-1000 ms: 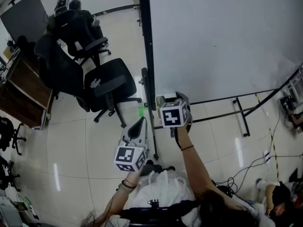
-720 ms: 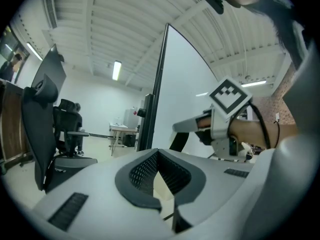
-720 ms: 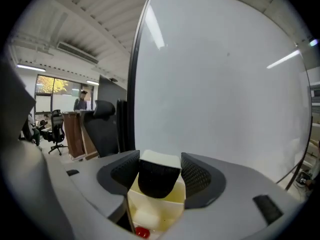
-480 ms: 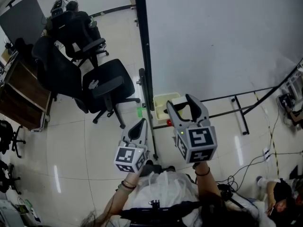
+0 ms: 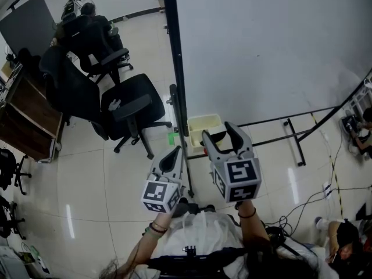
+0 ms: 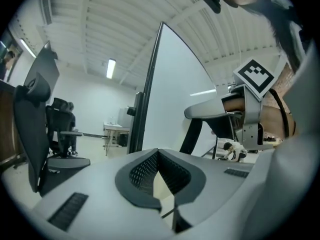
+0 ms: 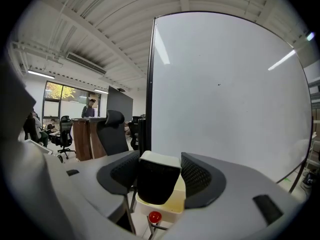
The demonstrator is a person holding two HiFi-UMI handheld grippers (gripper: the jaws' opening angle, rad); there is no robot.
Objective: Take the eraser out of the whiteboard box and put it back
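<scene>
While the left gripper (image 5: 173, 153) hangs near the whiteboard's (image 5: 267, 45) left edge with its two jaws pressed together on nothing, the right gripper (image 5: 219, 131) clamps the single eraser (image 7: 156, 184) between its widely spread pads in front of the whiteboard's lower left corner. The one cream box (image 5: 200, 122) sits at the whiteboard's foot, just below and behind the eraser, with one red knob (image 7: 154, 217) under its front.

Where stuff sits
Black block eraser (image 7: 156, 184) is between the jaws of my right gripper (image 5: 219, 131), above the cream plastic box (image 5: 200, 125) at the foot of the white whiteboard (image 5: 261, 51).
</scene>
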